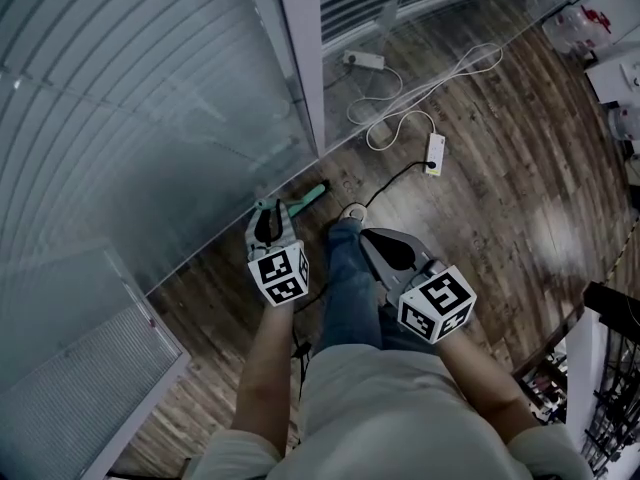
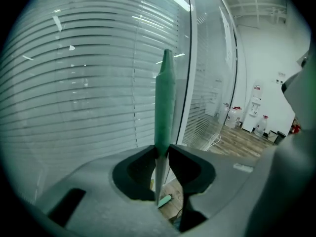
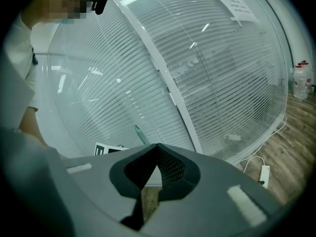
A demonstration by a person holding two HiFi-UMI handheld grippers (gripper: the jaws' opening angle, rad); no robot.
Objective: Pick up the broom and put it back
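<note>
The left gripper (image 2: 163, 151) clamps the broom (image 2: 165, 117), likely light, stiff and slick, where green grip (image 2: 165, 83) meets metal shaft (image 2: 159, 179); the right gripper (image 3: 157, 147) is closed and empty.

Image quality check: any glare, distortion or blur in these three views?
Head view: dim, bluish, sheen on the wood floor, edges bowed. Left gripper view: strong fisheye, black corners, light streaks on the glass wall; the broom handle reads clearly. Right gripper view: same fisheye, blind slats curved, reflections on the glass.

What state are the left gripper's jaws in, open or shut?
Shut: the left gripper clamps the broom handle between its jaws.
</note>
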